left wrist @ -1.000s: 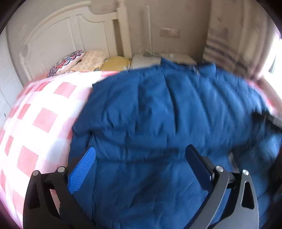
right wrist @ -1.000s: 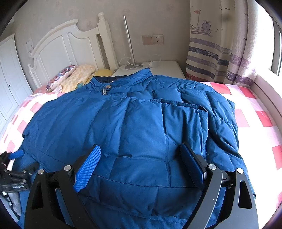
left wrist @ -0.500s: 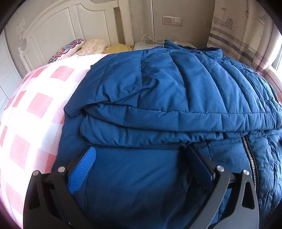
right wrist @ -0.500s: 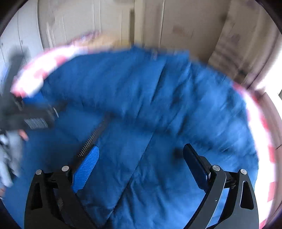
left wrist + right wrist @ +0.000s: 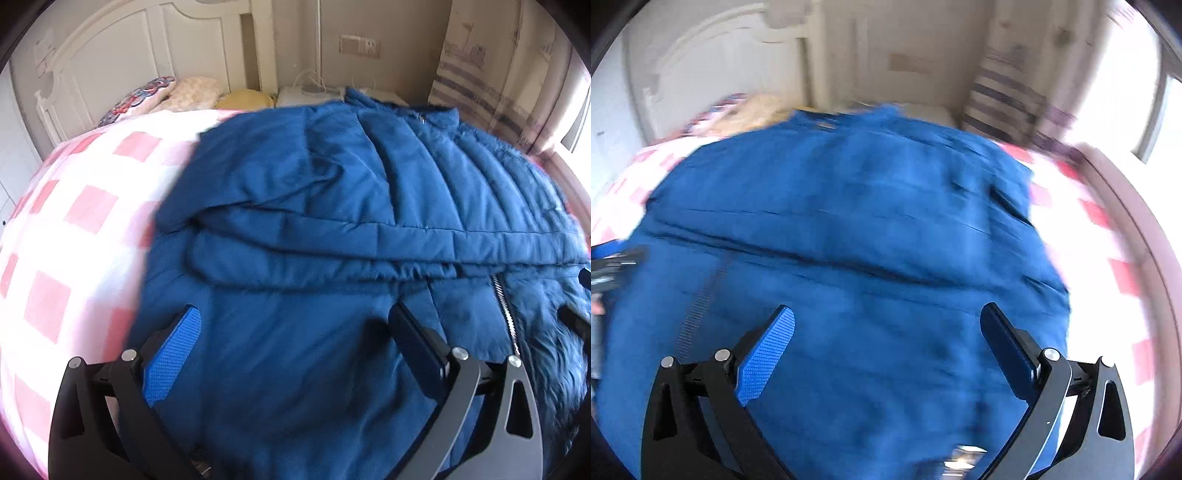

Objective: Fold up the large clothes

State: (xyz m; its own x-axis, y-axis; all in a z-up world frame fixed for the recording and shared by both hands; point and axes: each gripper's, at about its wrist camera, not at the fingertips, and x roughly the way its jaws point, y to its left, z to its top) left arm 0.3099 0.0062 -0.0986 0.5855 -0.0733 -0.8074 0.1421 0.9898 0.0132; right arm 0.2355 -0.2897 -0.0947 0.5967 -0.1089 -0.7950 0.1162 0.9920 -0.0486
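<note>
A large blue quilted down jacket (image 5: 332, 229) lies on the bed, its far part folded over the near part, with a silver zipper (image 5: 504, 310) and dark fur trim (image 5: 554, 354) at the right. My left gripper (image 5: 295, 332) is open and empty just above the jacket's near half. The jacket also fills the blurred right wrist view (image 5: 849, 240). My right gripper (image 5: 886, 328) is open and empty above it. The left gripper shows at the left edge of the right wrist view (image 5: 613, 266).
The bed has a pink and white checked cover (image 5: 74, 229). Pillows (image 5: 173, 96) lie by a white headboard (image 5: 122, 55). A white nightstand (image 5: 317, 92) stands behind the jacket. A striped curtain (image 5: 491, 74) and a window ledge (image 5: 1123, 206) are at the right.
Both grippers stay open. The left view has shifted slightly over the folded jacket. The right gripper keeps swinging, and its view now faces the headboard again.
</note>
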